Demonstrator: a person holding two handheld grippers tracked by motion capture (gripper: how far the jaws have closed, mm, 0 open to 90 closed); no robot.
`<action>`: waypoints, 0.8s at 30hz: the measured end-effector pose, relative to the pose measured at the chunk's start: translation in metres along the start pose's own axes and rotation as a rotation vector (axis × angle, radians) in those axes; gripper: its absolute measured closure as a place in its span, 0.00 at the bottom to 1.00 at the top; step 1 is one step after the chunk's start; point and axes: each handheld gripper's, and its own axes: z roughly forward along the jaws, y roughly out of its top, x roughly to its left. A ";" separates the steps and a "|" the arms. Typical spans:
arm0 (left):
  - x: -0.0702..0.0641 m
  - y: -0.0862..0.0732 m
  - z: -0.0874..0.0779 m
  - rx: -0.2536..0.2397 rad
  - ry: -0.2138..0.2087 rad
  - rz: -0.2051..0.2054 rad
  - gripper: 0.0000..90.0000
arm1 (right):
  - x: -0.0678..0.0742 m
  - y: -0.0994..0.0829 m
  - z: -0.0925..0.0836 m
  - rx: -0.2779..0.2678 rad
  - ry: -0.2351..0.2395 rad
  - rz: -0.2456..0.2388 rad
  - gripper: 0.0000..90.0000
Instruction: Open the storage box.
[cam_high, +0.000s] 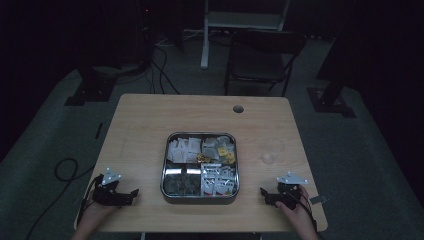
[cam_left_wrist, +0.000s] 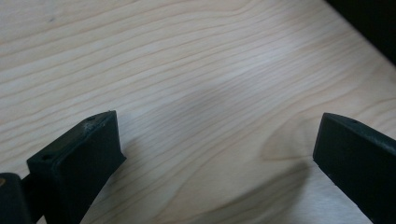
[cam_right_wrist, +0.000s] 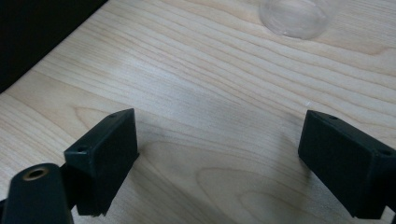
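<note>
We see a square metal tray (cam_high: 200, 196) in the middle of the wooden worktop (cam_high: 145, 125), split into four compartments holding small packets: white ones at the far left, yellowish ones at the far right, dark ones at the near left and white printed ones at the near right. Right of the tray stands a clear glass (cam_high: 271, 149), and beyond the tray a round hole (cam_high: 238, 108) pierces the worktop. The left gripper (cam_high: 131, 194) rests near the tray's near left corner and the right gripper (cam_high: 264, 193) near its near right corner, each with jaws spread wide, holding nothing, over bare wood.
</note>
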 end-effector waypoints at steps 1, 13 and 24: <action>-0.003 0.003 -0.002 -0.008 -0.015 0.004 0.02 | 0.000 0.000 0.000 0.000 0.000 0.001 0.13; -0.023 0.035 -0.012 -0.078 -0.078 0.079 0.02 | 0.000 0.000 0.000 0.000 0.000 0.000 0.13; -0.039 0.063 -0.016 -0.135 -0.149 0.152 0.02 | 0.000 0.000 0.000 0.000 0.000 0.000 0.13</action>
